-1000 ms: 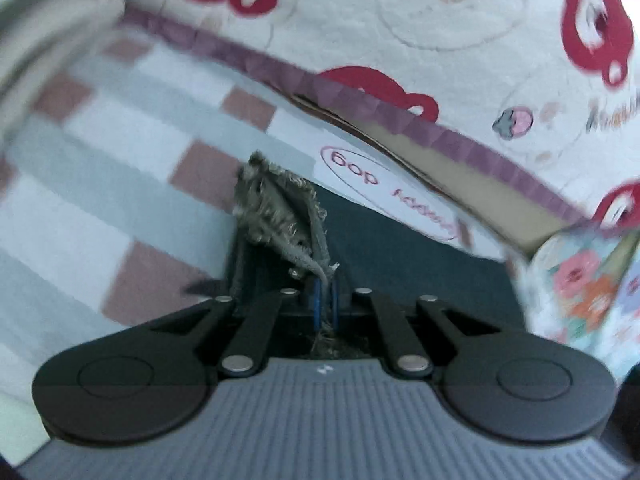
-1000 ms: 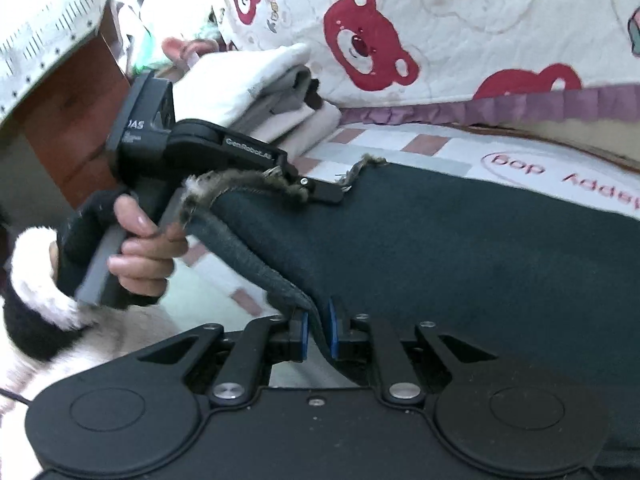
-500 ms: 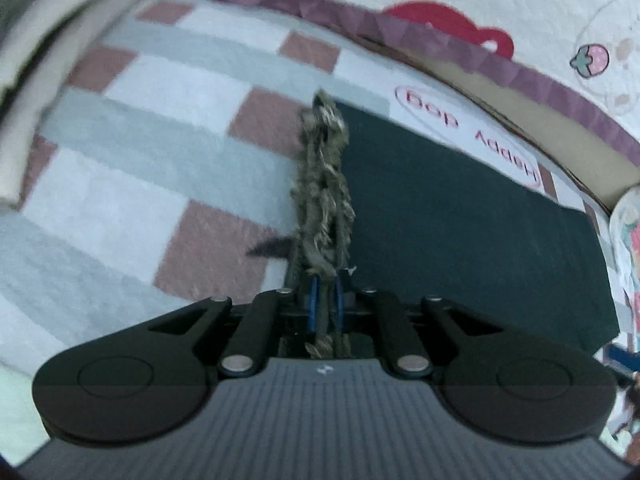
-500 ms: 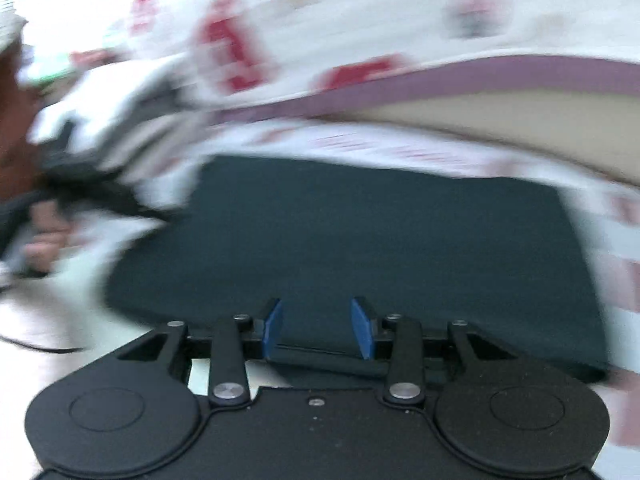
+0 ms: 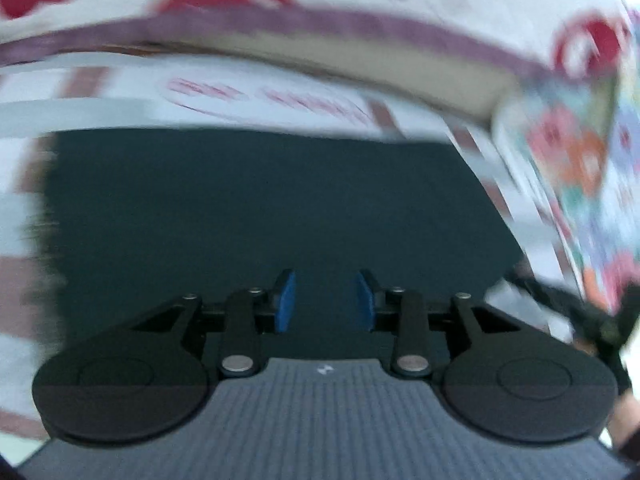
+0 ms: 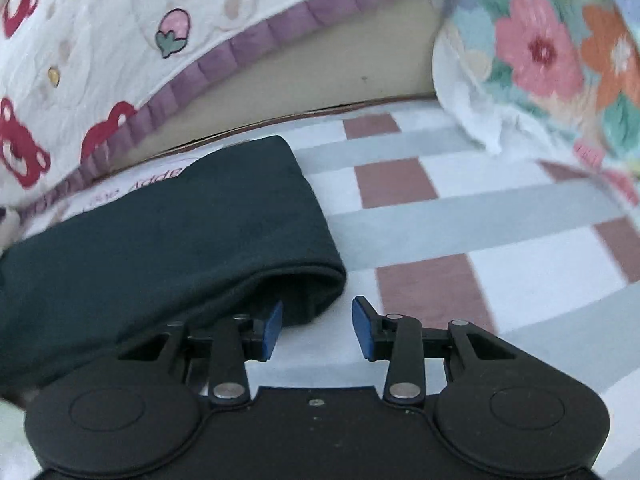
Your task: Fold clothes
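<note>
While both gape empty, left claw (image 5: pixel 325 301) and right claw (image 6: pixel 317 330) flank the dark garment (image 6: pixel 168 236).

Ahead of the left gripper (image 5: pixel 325 295) lies a dark green garment (image 5: pixel 260 208), matt soft cloth. The right gripper (image 6: pixel 317 330) has matt black plastic arms, blue pads (image 6: pixel 362 330) and shiny metal rivets (image 6: pixel 404 390). Right of its jaws, a checked blanket (image 6: pixel 460 216) looks napped; beyond, a quilted cover (image 6: pixel 100 40).
</note>
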The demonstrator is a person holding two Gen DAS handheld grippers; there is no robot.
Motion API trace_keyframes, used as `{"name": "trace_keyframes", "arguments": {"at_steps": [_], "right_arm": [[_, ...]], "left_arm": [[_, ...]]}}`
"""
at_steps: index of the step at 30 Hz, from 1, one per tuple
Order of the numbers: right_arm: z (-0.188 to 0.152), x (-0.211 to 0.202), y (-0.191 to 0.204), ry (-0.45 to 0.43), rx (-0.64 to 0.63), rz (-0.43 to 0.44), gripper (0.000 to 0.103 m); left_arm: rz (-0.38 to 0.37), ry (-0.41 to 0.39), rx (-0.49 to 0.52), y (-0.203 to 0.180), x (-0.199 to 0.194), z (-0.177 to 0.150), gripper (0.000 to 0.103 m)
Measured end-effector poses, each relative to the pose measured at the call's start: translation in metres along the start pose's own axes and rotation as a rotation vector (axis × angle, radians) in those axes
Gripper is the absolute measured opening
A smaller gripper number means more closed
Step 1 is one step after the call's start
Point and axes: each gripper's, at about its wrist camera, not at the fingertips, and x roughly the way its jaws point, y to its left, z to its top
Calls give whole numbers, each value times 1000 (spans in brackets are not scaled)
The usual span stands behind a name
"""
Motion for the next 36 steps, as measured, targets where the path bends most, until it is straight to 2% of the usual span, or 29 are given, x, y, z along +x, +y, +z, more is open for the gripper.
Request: {"name": "trace_keyframes", "arguments": {"at_steps": [1,2,4,5,6,7,8,9,13,17,20,23,26,32,36], "right_arm": [[1,7,0,6,-4,-10,47],[3,14,0,7,-6,-24,54],[5,20,-2,-33,-3,-29,53],[8,20,-2,-59,-5,-21,18],[14,16,-3,-96,-1,-7,9],[19,4,-7,-160,41,31,8],[23,-11,-13,-220,101,88,8],[24,-16,-17,-234,135,111,8],[18,-2,-28,-158,208,99,8],[3,4,-43,-158,395,161,10],[2,5,-47,-156,450,200,12],[5,-1,-43,-197,475,263,12],[7,-8,-38,-237,497,328,12],[25,-30,-10,-311,437,508,12],[41,-39,8,-317,401,573,12]], "left_arm": [[-7,20,37,-12,11,3,33],[-13,32,71,-23,23,6,34],[-15,22,128,-38,43,9,36],[-21,17,141,-40,52,10,37],[-30,27,144,-39,60,8,37],[-37,55,136,-36,68,4,36],[-53,74,130,-33,74,0,37],[-84,77,134,-31,72,-5,38],[-178,145,124,-21,66,-23,39],[-205,163,71,-18,69,-20,40],[-224,177,34,-15,71,-19,40],[-236,186,14,-14,74,-20,40],[-226,188,2,-14,74,-24,40],[-132,196,-72,-15,60,-23,41],[-80,162,-52,-4,39,-29,46]]}}
